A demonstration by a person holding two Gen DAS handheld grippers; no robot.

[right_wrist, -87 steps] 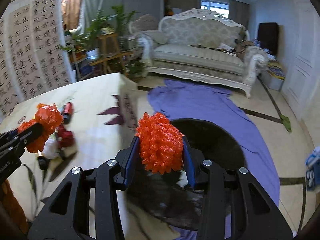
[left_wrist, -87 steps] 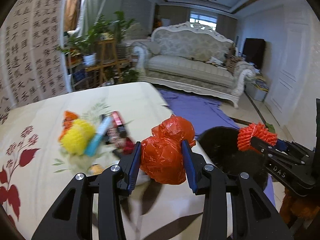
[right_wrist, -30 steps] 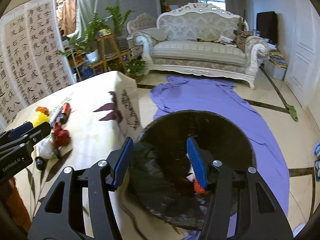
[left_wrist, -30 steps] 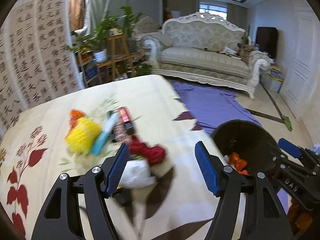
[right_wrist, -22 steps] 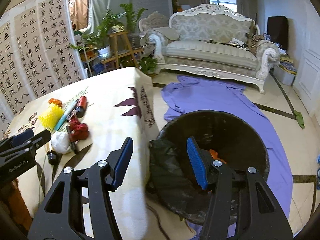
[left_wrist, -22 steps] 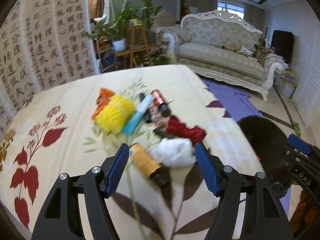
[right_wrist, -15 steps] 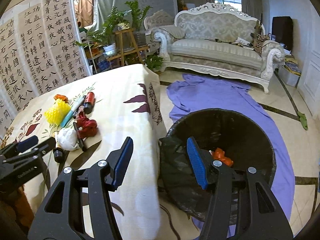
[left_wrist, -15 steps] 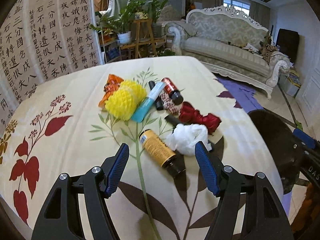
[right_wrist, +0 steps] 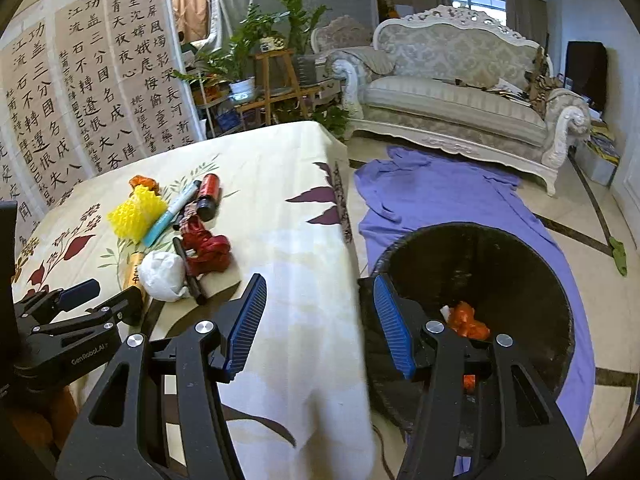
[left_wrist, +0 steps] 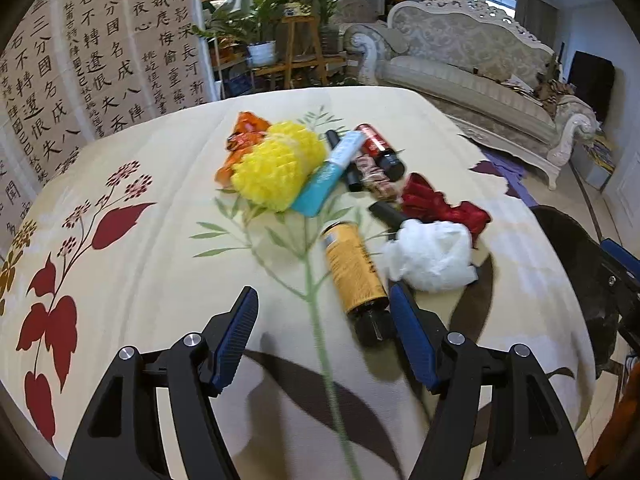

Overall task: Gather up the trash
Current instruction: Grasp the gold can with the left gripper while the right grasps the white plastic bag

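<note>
The left tongs (left_wrist: 322,334) tilt steeply down over the cream flower-printed tabletop (left_wrist: 160,264), blue pads spread wide with nothing between them; the right-hand pad sits just beside the black cap of a yellow-labelled bottle (left_wrist: 354,268) lying on its side. Next to it lie a crumpled white plastic bag (left_wrist: 430,256), a red shiny wrapper (left_wrist: 440,206), a yellow foam net (left_wrist: 276,166) and a teal tube (left_wrist: 330,174). The right tongs (right_wrist: 320,320) also slant down, half spread and empty, straddling the tabletop's edge and the black-lined round bin (right_wrist: 500,264), where orange trash (right_wrist: 466,320) lies.
</note>
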